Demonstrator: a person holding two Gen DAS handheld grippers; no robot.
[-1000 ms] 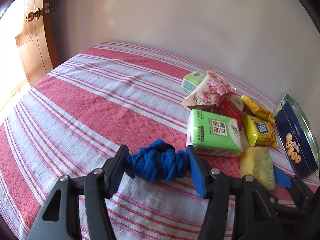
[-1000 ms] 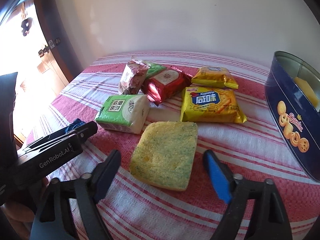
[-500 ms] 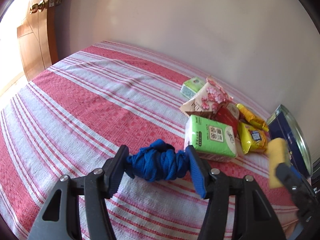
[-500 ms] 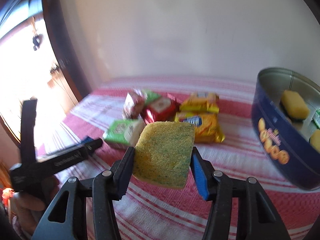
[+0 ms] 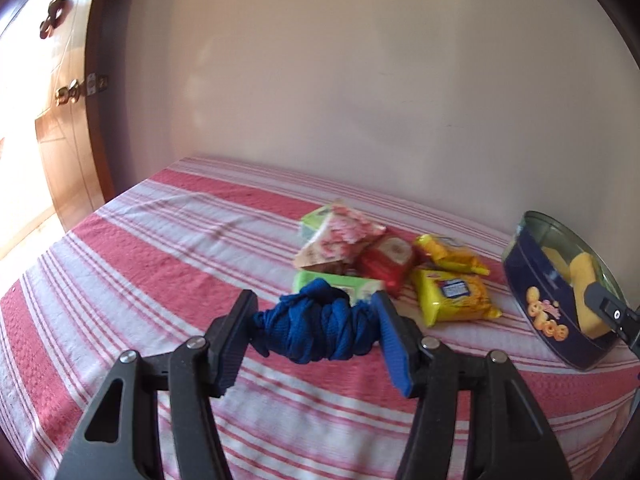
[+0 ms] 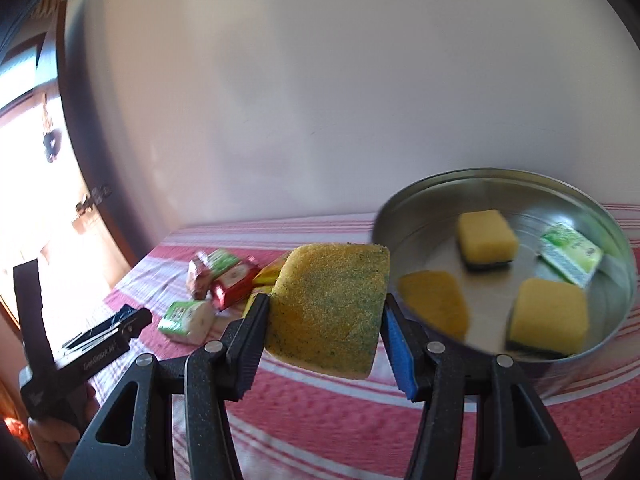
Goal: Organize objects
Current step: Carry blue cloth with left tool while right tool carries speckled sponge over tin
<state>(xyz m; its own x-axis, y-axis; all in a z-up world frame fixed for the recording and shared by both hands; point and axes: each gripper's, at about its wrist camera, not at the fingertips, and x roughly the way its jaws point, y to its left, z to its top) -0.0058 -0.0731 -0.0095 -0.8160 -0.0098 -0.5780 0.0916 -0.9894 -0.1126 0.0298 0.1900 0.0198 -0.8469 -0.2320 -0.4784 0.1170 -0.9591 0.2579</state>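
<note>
A plain pale wall [image 5: 360, 100] fills the far side of the room, bare and softly lit, with the red-and-white striped bedspread [image 5: 160, 264] running right up to its foot. At the far left stands a brown wooden door [image 5: 68, 168] with a brass handle [image 5: 66, 94], set in a dark frame [image 6: 84, 152]. Strong daylight pours in from that left side, washing out the opening [image 6: 24, 184] and brightening the wood and the near stripes.

Red-and-white striped cloth [image 5: 168, 264] over surface; plain pale wall [image 5: 360, 100] behind; wooden door [image 5: 60, 148] left.
</note>
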